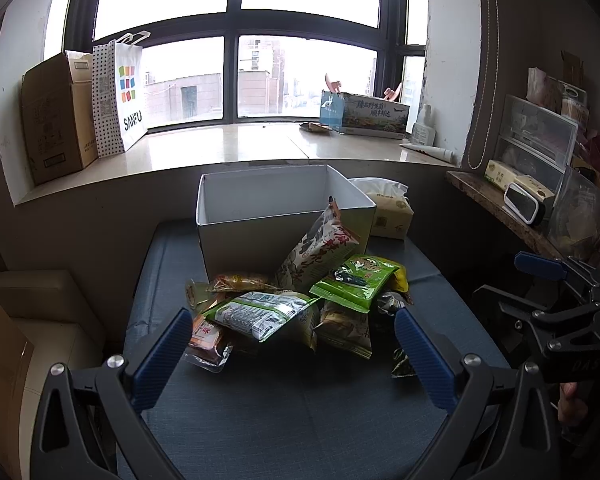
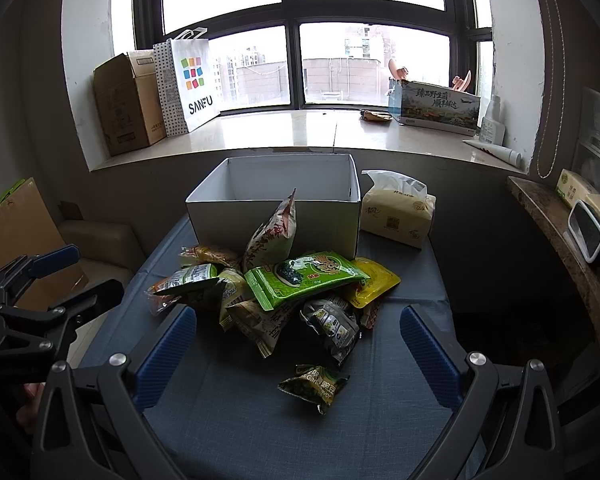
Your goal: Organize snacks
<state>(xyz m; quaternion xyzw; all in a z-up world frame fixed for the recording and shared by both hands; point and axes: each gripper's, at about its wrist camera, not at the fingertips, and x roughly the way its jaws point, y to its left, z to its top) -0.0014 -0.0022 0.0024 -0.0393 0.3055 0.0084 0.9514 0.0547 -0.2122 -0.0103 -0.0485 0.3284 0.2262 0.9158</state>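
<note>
A pile of snack packets lies on the dark blue table in front of an open white box; the pile and the box also show in the right wrist view. A bright green packet tops the pile, and a tall white-and-red bag leans on the box. A small green packet lies apart, nearest my right gripper. My left gripper is open and empty, just short of the pile. My right gripper is open and empty above the table.
A tissue pack stands right of the box. The windowsill holds a cardboard box, a SANFU bag and a printed carton. A shelf with clutter runs along the right. A beige seat stands left of the table.
</note>
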